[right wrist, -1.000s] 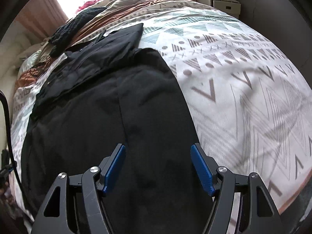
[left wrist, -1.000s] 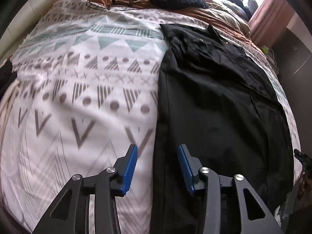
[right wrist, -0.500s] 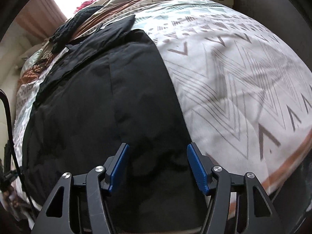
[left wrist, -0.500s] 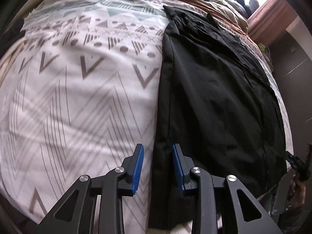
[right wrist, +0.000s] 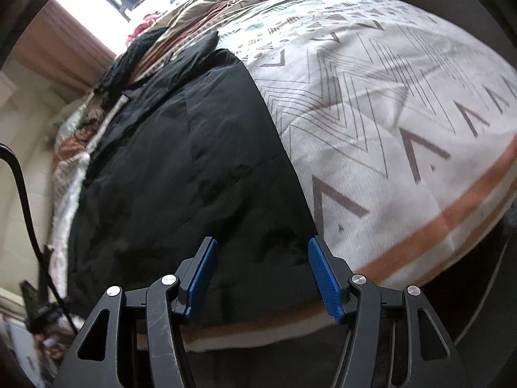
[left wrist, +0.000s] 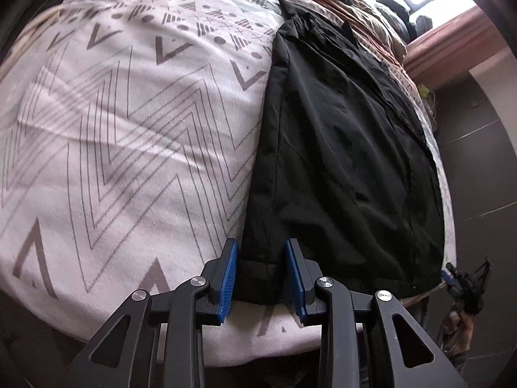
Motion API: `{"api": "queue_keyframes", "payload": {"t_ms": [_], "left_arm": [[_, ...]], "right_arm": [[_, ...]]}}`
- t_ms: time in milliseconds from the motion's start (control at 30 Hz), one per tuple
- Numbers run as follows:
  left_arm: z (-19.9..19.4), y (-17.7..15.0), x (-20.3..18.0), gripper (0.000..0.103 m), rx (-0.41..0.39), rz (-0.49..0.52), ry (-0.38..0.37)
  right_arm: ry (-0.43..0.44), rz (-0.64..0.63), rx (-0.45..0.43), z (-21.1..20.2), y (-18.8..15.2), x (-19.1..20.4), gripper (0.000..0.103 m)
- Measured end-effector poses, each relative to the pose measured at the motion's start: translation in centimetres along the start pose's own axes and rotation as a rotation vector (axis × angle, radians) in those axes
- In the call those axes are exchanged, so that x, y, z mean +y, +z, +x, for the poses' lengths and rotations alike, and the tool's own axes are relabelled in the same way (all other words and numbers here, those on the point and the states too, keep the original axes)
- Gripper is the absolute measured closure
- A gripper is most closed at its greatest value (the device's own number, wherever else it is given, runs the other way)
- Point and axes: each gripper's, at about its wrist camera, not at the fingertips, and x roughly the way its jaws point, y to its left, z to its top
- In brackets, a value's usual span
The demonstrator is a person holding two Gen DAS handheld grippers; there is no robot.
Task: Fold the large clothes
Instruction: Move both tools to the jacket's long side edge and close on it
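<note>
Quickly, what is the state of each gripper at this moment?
Left gripper: open, jaws have just been closing, astride the near hem of the black garment, pads not yet pressing.
Right gripper: open, jaws have just been closing, above the same hem.

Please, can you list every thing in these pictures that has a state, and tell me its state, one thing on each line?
black garment: spread flat on the bed, not yet folded from its near hem.
left gripper: open, jaws have just been closing, garment's near corner between them, not pinched.
right gripper: open, jaws have just been closing, over the near hem.
patterned bedcover: spread, slightly wrinkled.
dark knitted cloth: bunched at the far end.
</note>
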Motion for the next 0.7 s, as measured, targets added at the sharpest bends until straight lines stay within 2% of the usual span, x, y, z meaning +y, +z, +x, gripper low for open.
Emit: {"api": "queue_keyframes", "payload": {"t_ms": [100, 200, 333, 467, 700], "left_arm": [[0.2, 0.1, 0.2, 0.071, 0.003, -0.021, -0.018], [0.5, 0.6, 0.0, 0.071, -0.003, -0.013, -0.021], [1.0, 1.1, -0.3, 0.071, -0.008, -0.013, -0.029], [0.9, 1.1, 0.1, 0.071, 0.002, -0.048, -0.070], [0.0, -1.1, 1.4, 0.071, 0.029, -0.113, -0.164]], "right_arm": [[0.021, 0.018, 0.000, -0.4, -0.5, -0.5, 0.045], [0.010, 0.012, -0.001, -0.4, -0.3, -0.5, 0.048], [-0.003, 0.045, -0.010, -0.4, 0.4, -1.7, 0.048], [0.048, 0.077, 0.000, -0.2, 0.4, -2.6, 0.048], [0.207, 0.131, 0.022, -0.5, -1.4, -3.4, 0.048]]}}
